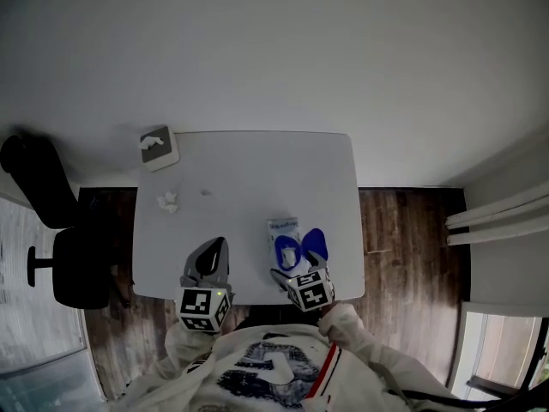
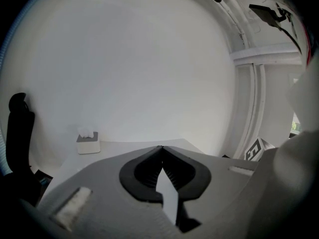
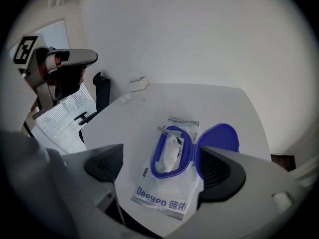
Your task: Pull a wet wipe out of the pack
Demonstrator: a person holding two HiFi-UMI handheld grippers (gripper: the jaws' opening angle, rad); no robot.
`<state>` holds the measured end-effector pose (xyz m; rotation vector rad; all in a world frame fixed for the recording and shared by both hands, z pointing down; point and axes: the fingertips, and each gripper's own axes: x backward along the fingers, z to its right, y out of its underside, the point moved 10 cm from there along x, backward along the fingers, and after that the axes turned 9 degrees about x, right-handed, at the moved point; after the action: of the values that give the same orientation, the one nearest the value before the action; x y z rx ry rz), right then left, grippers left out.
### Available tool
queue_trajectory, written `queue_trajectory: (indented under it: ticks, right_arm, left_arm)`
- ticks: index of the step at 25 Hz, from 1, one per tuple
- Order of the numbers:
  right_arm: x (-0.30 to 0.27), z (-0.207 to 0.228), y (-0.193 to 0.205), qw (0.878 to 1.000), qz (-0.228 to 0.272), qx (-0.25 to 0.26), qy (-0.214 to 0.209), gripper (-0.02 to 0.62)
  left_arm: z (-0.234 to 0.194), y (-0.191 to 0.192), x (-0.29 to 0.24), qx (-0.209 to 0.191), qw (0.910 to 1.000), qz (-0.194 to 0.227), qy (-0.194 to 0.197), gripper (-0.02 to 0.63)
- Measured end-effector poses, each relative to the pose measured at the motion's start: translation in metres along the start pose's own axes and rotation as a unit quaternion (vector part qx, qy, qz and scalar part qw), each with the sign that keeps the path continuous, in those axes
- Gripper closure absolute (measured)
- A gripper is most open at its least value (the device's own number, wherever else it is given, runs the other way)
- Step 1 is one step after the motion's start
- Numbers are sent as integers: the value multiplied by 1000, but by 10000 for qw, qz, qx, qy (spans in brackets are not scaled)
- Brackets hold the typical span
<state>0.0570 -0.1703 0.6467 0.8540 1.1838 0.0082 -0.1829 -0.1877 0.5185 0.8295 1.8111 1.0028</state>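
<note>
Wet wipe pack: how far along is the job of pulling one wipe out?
Done: the blue oval lid of the white plastic wet wipe pack is open, a white wipe peeking out. In hand: the right gripper hovers above it, jaws apart, empty. Still to do: close on the wipe and pull it free.

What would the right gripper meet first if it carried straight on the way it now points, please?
Probably the wipe poking from the open wet wipe pack: the right gripper points down at it, fingers apart, nothing in the way. Exact depth is unclear.
</note>
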Motion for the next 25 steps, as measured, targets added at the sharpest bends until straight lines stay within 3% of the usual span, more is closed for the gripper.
queue_trajectory:
  ticks: [7, 25]
  right_arm:
    - [-13, -5, 1, 9997, -242, -30, -103, 233]
    - [-25, -7, 4, 9981, -425, -383, 234, 428]
  left_arm:
    - [-11, 2, 5, 0, 10000, -51, -60, 601]
    - [-19, 6, 9, -65, 9997, -226, 99, 601]
